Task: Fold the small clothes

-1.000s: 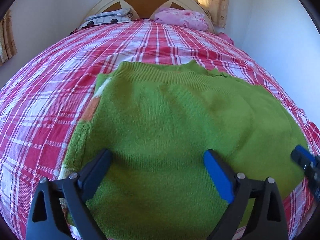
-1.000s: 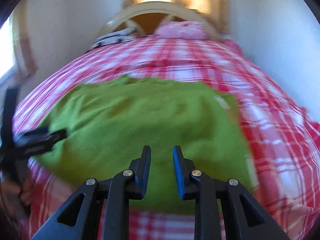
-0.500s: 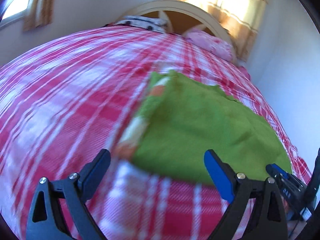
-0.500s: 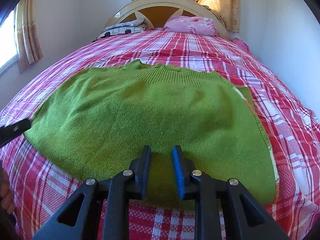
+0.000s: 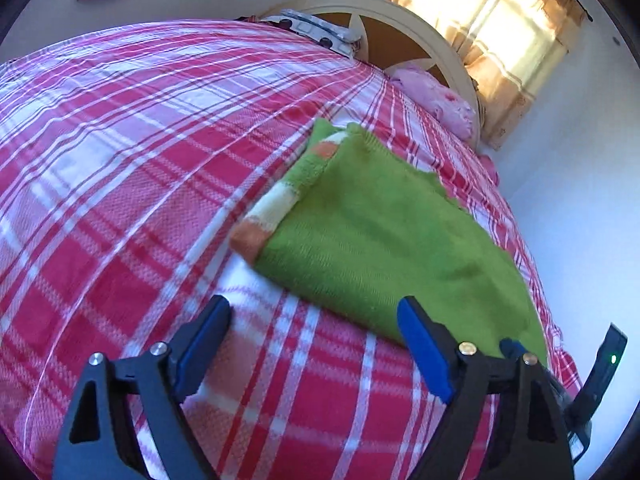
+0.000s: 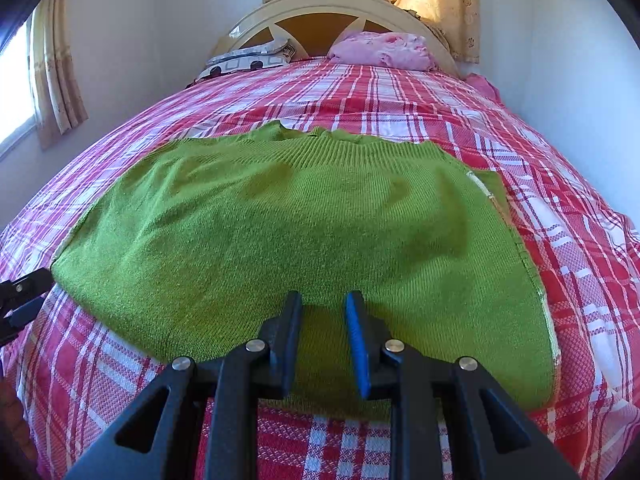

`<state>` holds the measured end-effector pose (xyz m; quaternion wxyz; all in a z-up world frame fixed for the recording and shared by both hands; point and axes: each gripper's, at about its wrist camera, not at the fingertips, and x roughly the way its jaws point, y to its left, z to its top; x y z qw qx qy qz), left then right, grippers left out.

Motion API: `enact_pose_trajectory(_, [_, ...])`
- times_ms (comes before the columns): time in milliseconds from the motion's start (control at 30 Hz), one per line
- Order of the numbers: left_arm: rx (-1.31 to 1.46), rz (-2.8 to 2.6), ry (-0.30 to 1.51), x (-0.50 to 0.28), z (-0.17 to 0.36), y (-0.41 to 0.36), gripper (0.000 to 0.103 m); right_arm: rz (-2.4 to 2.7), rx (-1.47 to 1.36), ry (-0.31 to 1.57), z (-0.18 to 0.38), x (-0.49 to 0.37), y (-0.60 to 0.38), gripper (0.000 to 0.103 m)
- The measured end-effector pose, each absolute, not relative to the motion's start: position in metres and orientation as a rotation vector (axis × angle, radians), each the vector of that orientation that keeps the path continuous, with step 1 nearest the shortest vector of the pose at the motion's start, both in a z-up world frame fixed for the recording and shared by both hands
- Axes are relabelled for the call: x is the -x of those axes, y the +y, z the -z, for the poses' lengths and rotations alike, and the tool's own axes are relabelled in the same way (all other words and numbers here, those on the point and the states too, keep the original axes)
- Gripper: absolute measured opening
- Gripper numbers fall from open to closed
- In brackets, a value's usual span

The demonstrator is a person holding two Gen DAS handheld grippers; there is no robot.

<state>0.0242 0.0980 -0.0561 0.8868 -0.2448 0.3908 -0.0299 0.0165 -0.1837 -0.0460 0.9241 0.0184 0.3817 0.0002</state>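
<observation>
Left wrist view: the left gripper (image 5: 314,346) stands over the red-and-white plaid bedspread (image 5: 120,184), jaws wide apart and closing, with only bare bedspread between them. The green knit sweater (image 5: 384,248) lies flat on the bed, ahead and to the right, its striped orange, white and green sleeve (image 5: 276,208) folded along its left edge. Part of the right gripper shows at the lower right edge.

Right wrist view: the right gripper (image 6: 322,322) sits over the sweater's near hem, jaws narrowly apart; no cloth is seen pinched between them. The sweater (image 6: 304,232) is spread across the bed, ribbed band toward the headboard (image 6: 328,12). A pink pillow (image 6: 384,50) rests against the headboard.
</observation>
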Motion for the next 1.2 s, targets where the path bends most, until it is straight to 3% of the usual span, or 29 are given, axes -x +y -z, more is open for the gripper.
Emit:
enact_pose_trajectory(200, [0.700, 0.076, 0.791, -0.053, 0.068, 0.120, 0.086, -0.001, -0.039, 0.783, 0.046, -0.016, -0.184, 0.023])
enact_pose_trajectory(233, [0.732, 0.089, 0.774, -0.056, 0.068, 0.123, 0.080, -0.001, -0.039, 0.783, 0.046, -0.016, -0.184, 0.023])
enact_pose_trajectory(300, [0.719, 0.108, 0.760, -0.059, 0.066, 0.121, 0.036, -0.001, -0.039, 0.783, 0.046, -0.016, -0.184, 0.023])
enact_pose_trajectory(367, [0.685, 0.139, 0.792, -0.062, 0.070, 0.115, 0.020, -0.001, -0.039, 0.783, 0.046, -0.016, -0.184, 0.023])
enact_pose_trajectory(500, [0.621, 0.127, 0.759, -0.054, 0.068, 0.105, 0.023, -0.001, -0.038, 0.784, 0.046, -0.016, -0.184, 0.024])
enact_pose_trajectory(533, [0.610, 0.129, 0.762, -0.057, 0.067, 0.103, 0.029, -0.001, -0.038, 0.784, 0.046, -0.016, -0.184, 0.024])
enact_pose_trajectory(567, [0.615, 0.137, 0.775, -0.061, 0.067, 0.104, 0.044, -0.001, -0.038, 0.784, 0.046, -0.016, -0.184, 0.024])
enact_pose_trajectory(600, [0.638, 0.151, 0.778, -0.066, 0.068, 0.106, 0.046, -0.001, -0.038, 0.784, 0.046, -0.016, -0.184, 0.024])
enact_pose_trajectory(733, [0.672, 0.122, 0.770, -0.076, 0.071, 0.112, 0.046, -0.001, -0.038, 0.784, 0.046, -0.016, -0.183, 0.024])
enact_pose_trajectory(833, [0.651, 0.112, 0.767, -0.076, 0.073, 0.112, 0.036, -0.001, -0.039, 0.784, 0.046, -0.016, -0.184, 0.024])
enact_pose_trajectory(867, [0.643, 0.106, 0.770, -0.076, 0.074, 0.111, 0.024, -0.001, -0.038, 0.785, 0.046, -0.016, -0.183, 0.024])
enact_pose_trajectory(900, [0.642, 0.105, 0.775, -0.075, 0.076, 0.111, 0.020, 0.000, -0.037, 0.785, 0.046, -0.016, -0.183, 0.025])
enact_pose_trajectory(1067, [0.636, 0.108, 0.758, -0.073, 0.077, 0.111, 0.017, 0.004, -0.031, 0.781, 0.041, -0.016, -0.182, 0.025])
enact_pose_trajectory(1200, [0.622, 0.101, 0.755, -0.073, 0.076, 0.109, 0.017, -0.078, -0.110, 0.703, 0.002, -0.031, -0.166, 0.025])
